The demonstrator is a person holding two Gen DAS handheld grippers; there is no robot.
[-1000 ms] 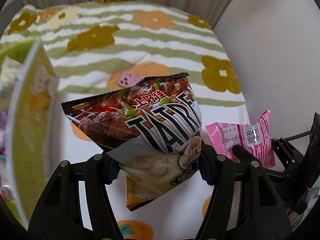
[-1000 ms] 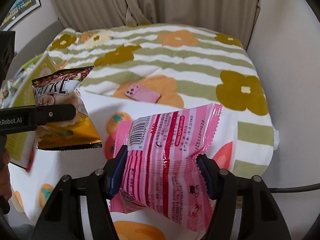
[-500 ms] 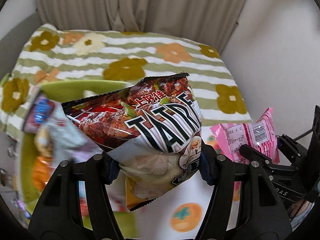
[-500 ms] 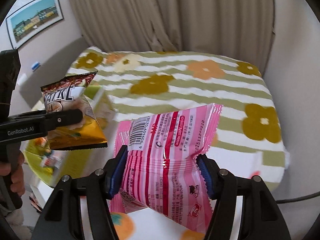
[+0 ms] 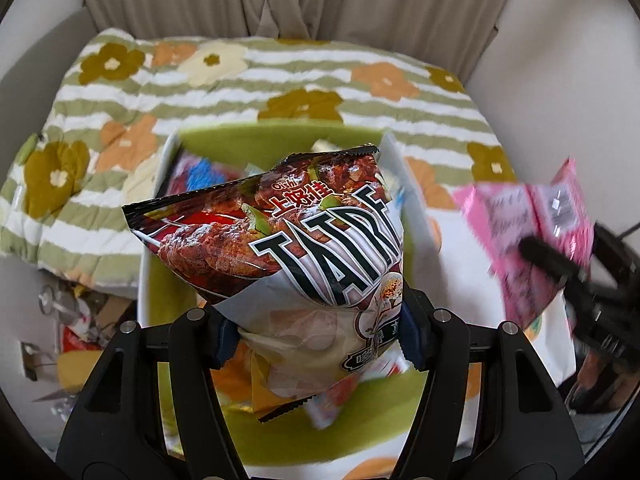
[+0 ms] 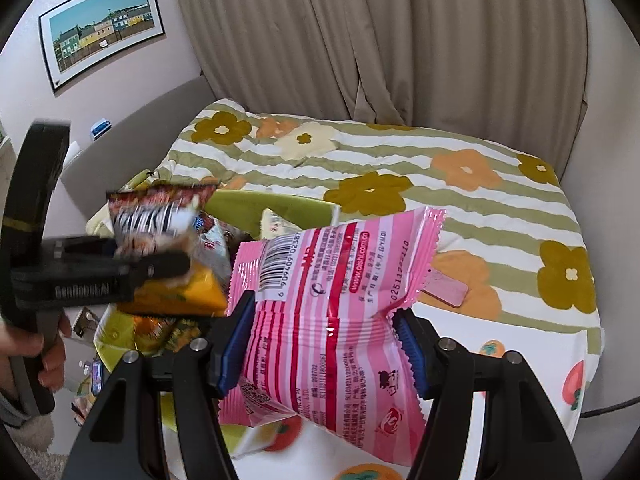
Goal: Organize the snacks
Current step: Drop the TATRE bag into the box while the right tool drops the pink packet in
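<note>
Between the left tool's fingers: chip bag (image 5: 304, 256), pinched across its lower half; top seal pointing up and away from the tool, long axis leaning slightly left.
Left tool (image 5: 316, 334): clenched on the chip bag, one pad on each side.
Below the left tool: green bin (image 5: 280, 140) with white rim, other snack packs lying inside; the chip bag hangs over its opening, apart from the packs.
Between the right tool's fingers: pink packet (image 6: 332, 312), squeezed at its middle; barcode end up, long axis running from lower right to upper left.
Right tool (image 6: 324, 350): clenched on the pink packet.
Left of the right tool: the left tool (image 6: 160, 266) and its bag, blurred.
Under both tools: bed (image 6: 460, 184) with flowered striped cover.
Beyond the right tool: curtain (image 6: 400, 40); framed picture (image 6: 102, 26) on the wall, upper left.
</note>
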